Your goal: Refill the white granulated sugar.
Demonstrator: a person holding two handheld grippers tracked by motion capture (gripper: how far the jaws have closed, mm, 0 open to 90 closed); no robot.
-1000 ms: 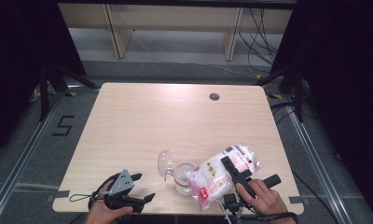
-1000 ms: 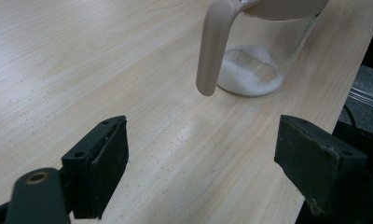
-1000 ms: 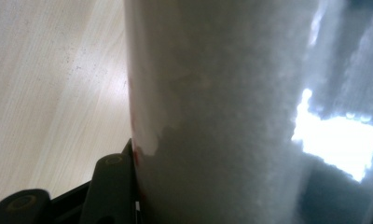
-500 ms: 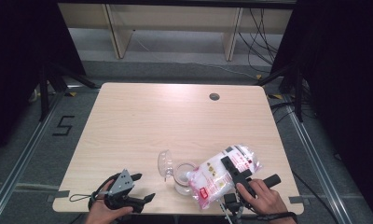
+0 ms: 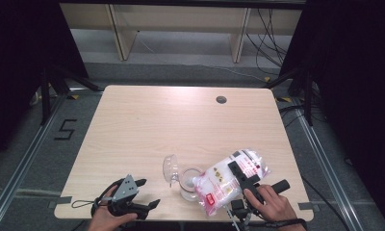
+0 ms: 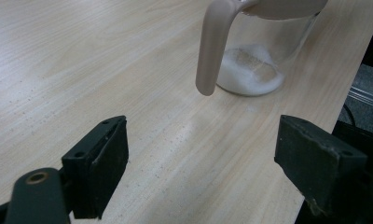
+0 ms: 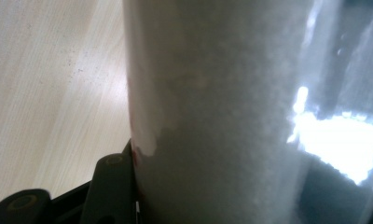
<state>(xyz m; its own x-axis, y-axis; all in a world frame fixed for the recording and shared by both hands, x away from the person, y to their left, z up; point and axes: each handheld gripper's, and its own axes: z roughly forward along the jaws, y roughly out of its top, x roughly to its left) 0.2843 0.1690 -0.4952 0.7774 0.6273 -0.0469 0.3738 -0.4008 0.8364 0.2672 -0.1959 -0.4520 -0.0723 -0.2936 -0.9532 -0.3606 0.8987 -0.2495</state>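
Near the front edge of the wooden table (image 5: 147,120), a clear glass jug (image 5: 188,184) with a pale handle stood upright, a low layer of white grains settled at its bottom. Just right of the jug, the person's right gripper (image 5: 236,171) held a clear plastic bag (image 5: 229,180) of white granules, its jaws clamped across the bag's middle; the bag was tilted, its lower end with a red label leaning against the jug's rim while its upper end rose away to the right. The right gripper view showed the bag's white contents pressed close against the camera, one black jaw flat on its left side. Well to the left of the jug, the left gripper (image 5: 149,192) rested low over the table by the front edge, its jaws spread wide and holding nothing. From the left gripper view, the jug's handle (image 6: 211,46) hung between and beyond the two parted jaws, apart from both. Behind the jug, toward the far side, a small dark round hole (image 5: 221,99) marked the tabletop.
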